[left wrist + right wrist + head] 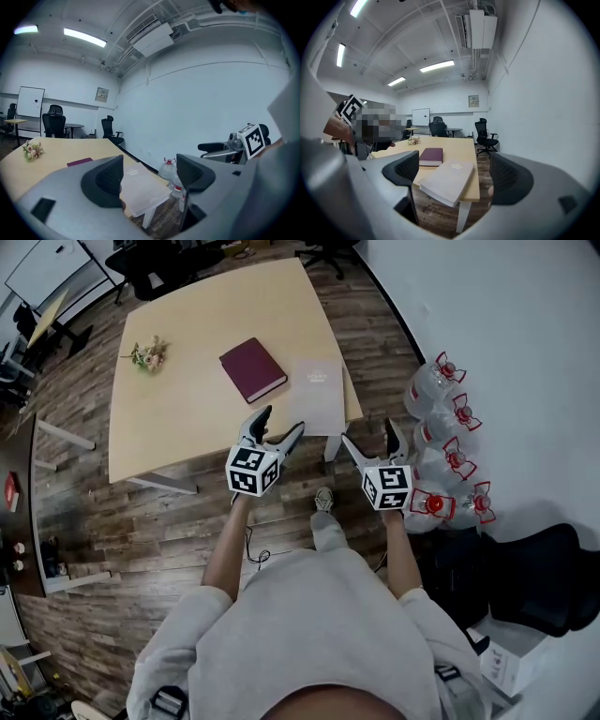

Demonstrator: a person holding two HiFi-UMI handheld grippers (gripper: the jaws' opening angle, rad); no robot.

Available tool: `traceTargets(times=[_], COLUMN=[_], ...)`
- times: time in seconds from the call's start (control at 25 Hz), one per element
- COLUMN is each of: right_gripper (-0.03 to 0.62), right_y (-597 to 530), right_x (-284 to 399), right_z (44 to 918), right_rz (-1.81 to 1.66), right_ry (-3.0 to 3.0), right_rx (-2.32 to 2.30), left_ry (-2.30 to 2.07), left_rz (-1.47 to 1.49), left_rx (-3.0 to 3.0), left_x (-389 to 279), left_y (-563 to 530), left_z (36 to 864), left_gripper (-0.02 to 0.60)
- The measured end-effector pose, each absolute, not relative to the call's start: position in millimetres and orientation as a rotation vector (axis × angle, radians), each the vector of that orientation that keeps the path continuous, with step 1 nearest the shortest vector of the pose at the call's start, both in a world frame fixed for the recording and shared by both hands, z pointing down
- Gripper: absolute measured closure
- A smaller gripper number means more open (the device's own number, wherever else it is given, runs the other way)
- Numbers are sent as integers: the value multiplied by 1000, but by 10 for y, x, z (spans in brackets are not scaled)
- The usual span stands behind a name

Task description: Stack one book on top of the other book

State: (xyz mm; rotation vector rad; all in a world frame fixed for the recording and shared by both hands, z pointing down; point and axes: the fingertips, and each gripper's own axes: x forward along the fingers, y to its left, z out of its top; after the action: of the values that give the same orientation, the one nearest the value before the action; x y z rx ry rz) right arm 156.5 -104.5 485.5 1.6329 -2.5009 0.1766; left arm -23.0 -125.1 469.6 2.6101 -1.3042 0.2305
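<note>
stacking not begun: maroon hardcover book (252, 369), pale grey book (315, 395) lie separately by tabletop (187, 409) near-right corner; left hand-held gripper (281, 420), right hand-held gripper (367, 432) agape, empty.

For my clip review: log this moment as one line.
phase: pre-grasp | left gripper: open, empty | right gripper: open, empty | maroon book, pale book: side by side on table | stack: not done

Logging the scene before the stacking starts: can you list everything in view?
Table: one, light wood, centre.
Maroon book: one, dark red, mid-table.
Pale book: one, beige, overhanging the table's near edge.
Flowers: one bunch, pinkish, table's far left.
Water jugs: about five, clear, red caps, by right wall.
Office chairs: several, black, beyond the table.
Left gripper: one, grey, open, empty.
Right gripper: one, grey, open, empty.
</note>
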Motion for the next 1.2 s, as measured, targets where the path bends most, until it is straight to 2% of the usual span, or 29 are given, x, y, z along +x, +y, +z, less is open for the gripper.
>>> traceTargets(times=[0.6,1.2], right_gripper=[138,140], right_y=[-2474,-2760], right_x=[1619,1604], right_z=[5071,5432], right_rz=[269,433], right_ry=[-2535,-2555], right_rx=[1486,1398], left_ry=[-1362,-1359], left_rz=[270,396], left_rx=[2492,2386], left_x=[-87,-31], left_y=[-2628,-2844], left_z=[4932,5343], left_gripper=[229,229])
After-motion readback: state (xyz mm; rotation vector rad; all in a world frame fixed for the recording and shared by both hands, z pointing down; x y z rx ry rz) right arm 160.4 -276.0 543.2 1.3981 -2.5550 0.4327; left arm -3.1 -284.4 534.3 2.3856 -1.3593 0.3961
